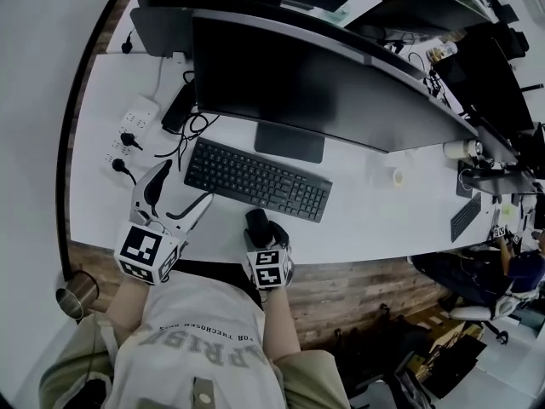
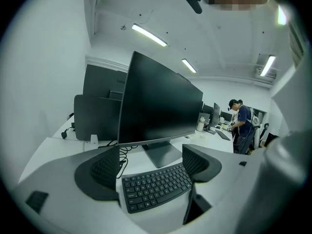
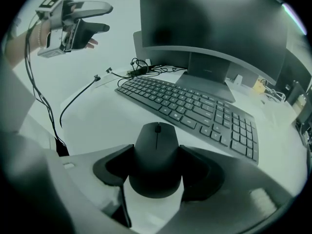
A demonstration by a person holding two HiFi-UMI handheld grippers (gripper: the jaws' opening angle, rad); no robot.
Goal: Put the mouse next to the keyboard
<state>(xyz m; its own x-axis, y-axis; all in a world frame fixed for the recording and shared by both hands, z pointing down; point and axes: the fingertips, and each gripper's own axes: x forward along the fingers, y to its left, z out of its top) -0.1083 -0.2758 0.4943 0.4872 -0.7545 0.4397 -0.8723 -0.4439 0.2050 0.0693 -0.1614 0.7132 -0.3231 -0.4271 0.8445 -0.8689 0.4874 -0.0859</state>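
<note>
Black mouse (image 3: pixel 156 147), sides hidden, clenched in right claw (image 3: pixel 157 162) near keyboard (image 3: pixel 195 106); left claw (image 2: pixel 152 162) released, empty.

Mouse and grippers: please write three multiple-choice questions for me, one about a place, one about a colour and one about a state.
1. Where is the mouse?
A. behind the monitor
B. between the right gripper's jaws, in front of the keyboard
C. on the power strip

2. What colour is the mouse?
A. white
B. red
C. black

3. In what state is the left gripper?
A. open and empty
B. shut on a cable
C. shut on the keyboard

Answers:
1 B: the right gripper view shows it between the pads, with the keyboard just beyond.
2 C: its shell is black against the white desk.
3 A: its jaws stand apart and hold nothing.
</note>
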